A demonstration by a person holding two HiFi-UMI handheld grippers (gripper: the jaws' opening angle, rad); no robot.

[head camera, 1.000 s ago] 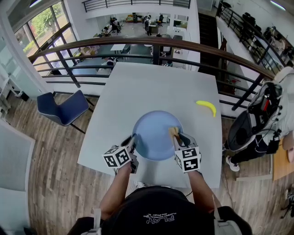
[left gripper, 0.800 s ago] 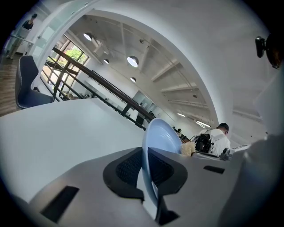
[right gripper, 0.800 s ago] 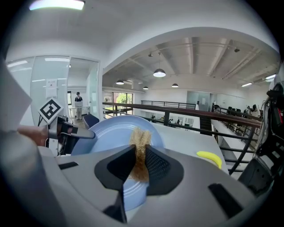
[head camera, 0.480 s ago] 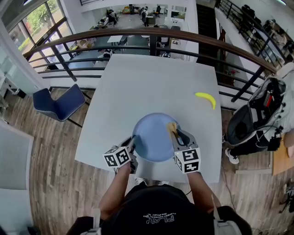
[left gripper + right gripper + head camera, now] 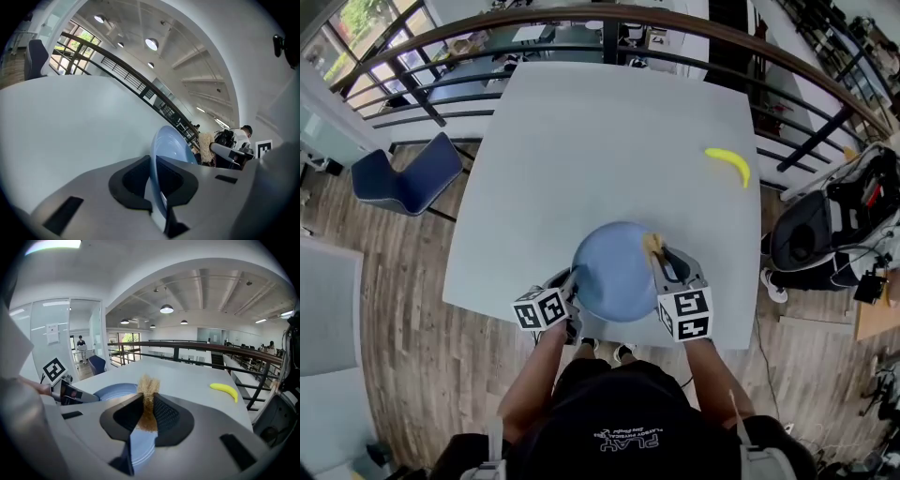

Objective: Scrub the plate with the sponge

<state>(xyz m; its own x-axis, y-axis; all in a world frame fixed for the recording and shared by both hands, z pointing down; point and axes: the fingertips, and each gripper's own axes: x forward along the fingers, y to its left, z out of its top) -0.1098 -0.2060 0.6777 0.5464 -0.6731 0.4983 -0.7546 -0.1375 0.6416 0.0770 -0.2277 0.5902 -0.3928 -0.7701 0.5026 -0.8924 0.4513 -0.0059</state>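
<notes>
Just one plate (image 5: 614,272) clamped in left gripper (image 5: 569,283) jaws, one sponge (image 5: 652,244) likewise in right gripper (image 5: 664,262), one banana (image 5: 728,164).

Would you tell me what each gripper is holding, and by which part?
The left gripper clamps the blue plate by its rim; the right gripper pinches the tan sponge by its lower end.
</notes>
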